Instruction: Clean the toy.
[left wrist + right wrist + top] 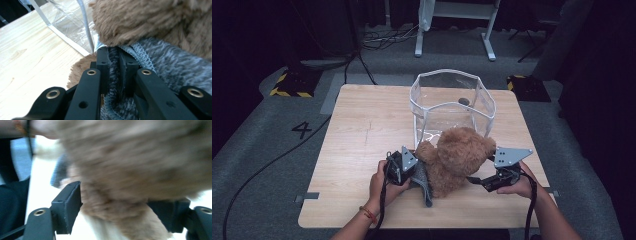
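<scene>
My left gripper [113, 67] is the nearest thing in the left gripper view: its two black jaws are pressed together on a fold of grey knitted cloth [165, 65], and the stitched edge of this cloth runs out between the pads. So this gripper is clamped on the cloth, with almost no gap. The cloth hangs at the side of the brown teddy bear [457, 159], whose fur lies just above the jaws.

My right gripper [125, 205] stands wide apart. A brown furry part of the bear lies between its jaws, close to both pads. The picture is blurred there, and I cannot see the pads pressing into the fur, so I take it as not gripping.

In the high view my left hand [384, 182] is at the left side of the bear and my right hand [517, 184] at its right side. The bear sits on the wooden table [357, 145], near my edge of it, between the two grippers. Just behind the bear stands a clear plastic bag [452, 100] with a white rim, open at the top; the bear's head is in front of its near wall. A small dark object [464, 101] shows inside the bag
</scene>
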`<state>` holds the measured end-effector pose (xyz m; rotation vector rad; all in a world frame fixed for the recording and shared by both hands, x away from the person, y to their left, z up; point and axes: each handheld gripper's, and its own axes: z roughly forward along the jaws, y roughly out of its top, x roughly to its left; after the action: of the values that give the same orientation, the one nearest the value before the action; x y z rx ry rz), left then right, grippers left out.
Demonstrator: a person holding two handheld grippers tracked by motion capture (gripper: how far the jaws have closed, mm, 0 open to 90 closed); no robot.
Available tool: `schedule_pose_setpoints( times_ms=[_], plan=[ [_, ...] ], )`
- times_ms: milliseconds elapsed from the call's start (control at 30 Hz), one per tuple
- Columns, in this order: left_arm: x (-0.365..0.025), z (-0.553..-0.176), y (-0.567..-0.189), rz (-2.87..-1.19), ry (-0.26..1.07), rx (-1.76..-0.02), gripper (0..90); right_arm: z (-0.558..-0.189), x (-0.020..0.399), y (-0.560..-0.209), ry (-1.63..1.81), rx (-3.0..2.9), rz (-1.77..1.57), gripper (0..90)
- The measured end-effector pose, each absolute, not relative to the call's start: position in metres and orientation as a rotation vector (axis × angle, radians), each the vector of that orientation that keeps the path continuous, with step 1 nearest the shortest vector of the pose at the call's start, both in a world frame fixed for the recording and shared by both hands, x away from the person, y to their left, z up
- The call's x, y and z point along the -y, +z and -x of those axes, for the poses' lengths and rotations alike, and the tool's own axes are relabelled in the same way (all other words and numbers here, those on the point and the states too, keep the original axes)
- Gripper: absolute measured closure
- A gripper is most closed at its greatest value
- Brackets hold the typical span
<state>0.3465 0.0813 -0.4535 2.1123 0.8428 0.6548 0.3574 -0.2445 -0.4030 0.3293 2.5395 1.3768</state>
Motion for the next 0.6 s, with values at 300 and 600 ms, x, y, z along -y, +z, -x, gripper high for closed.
schedule_pose_setpoints(
  times_ms=[300,600],
  plan=[
    [-0.083,-0.344,-0.454,-2.112,0.619,-0.839,80.2,-0.351,0.214,-0.416,1.47,-2.557,-0.203,19.8],
    [-0.082,-0.343,-0.453,-2.123,0.611,-0.841,80.3,-0.347,0.196,-0.417,1.463,-2.579,-0.109,25.0]
  ],
)
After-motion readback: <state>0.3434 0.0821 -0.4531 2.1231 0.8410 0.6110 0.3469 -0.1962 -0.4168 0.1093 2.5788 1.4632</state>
